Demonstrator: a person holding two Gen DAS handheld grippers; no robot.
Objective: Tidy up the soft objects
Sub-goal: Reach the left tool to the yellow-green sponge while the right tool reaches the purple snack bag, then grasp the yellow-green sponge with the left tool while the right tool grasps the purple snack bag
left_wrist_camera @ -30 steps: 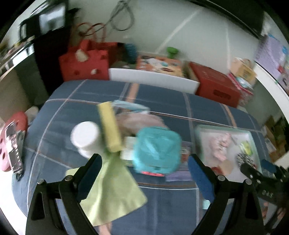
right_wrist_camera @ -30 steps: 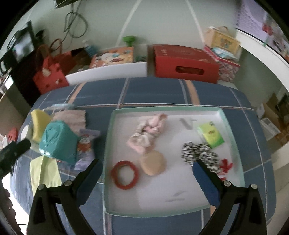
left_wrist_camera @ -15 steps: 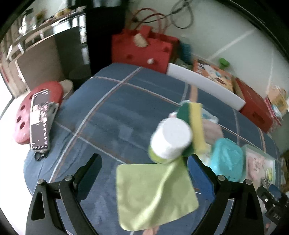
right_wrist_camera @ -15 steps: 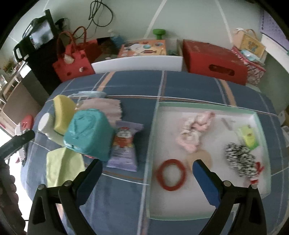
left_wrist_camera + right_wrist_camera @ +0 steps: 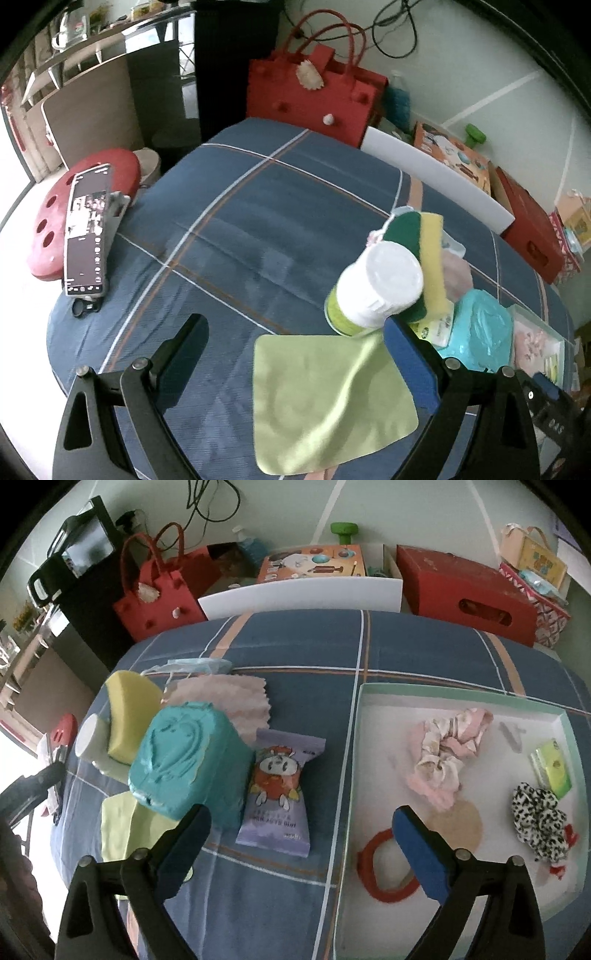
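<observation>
Between the blue pads of our left tool, which stands spread and empty, lies the green cloth, flat on the checked bench with one corner tucked under the white-capped bottle — we judge we are lined up over it because it is the loose soft thing nearest this side. Our right tool is wide too, its jaws just beginning to close, and nothing sits between the pads but bench cover and the tray's near edge. Just ahead of it lies the purple snack pouch, touching the teal wipes pack; beside that the yellow sponge leans on the bottle, and the pink ruffled cloth spreads behind.

To the right, the tray already gathers the small soft pieces — red ring, tan pad, pink scrunchie, spotted scrunchie, green packet — so it seems to serve as the collecting place. Farther off, beyond the bench, stand a red bag and a red box.
</observation>
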